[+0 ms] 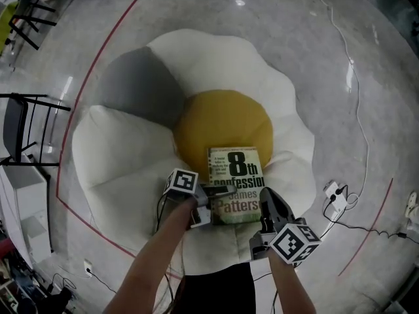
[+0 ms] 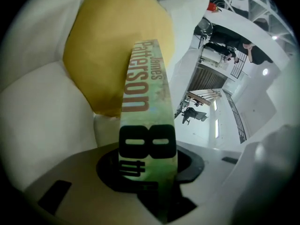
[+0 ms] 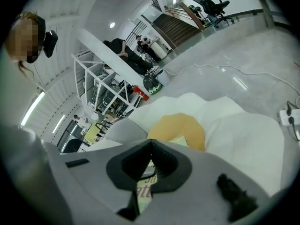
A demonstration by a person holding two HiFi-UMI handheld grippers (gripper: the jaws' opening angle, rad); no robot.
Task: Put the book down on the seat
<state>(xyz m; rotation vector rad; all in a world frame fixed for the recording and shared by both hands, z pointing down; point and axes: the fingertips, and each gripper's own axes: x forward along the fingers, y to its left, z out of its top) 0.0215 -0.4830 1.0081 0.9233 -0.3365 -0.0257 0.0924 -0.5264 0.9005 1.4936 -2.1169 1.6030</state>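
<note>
A green book (image 1: 234, 175) with "8th Confession" on its cover lies face up over the near edge of the seat's yellow centre (image 1: 222, 126). The seat (image 1: 124, 156) is a big white cushion shaped like a fried egg. My left gripper (image 1: 211, 205) is shut on the book's left edge. In the left gripper view the spine (image 2: 147, 121) runs straight out between the jaws of my left gripper (image 2: 149, 172). My right gripper (image 1: 267, 208) sits at the book's right lower edge. Its jaws meet at the tips in the right gripper view (image 3: 150, 146), and the book (image 3: 180, 141) shows behind them.
The seat rests on a grey floor marked with a red line (image 1: 91, 77). A white power strip (image 1: 335, 195) and cables lie to the right. A black chair frame (image 1: 26, 123) stands at the left. People (image 3: 126, 48) sit far off by white shelving.
</note>
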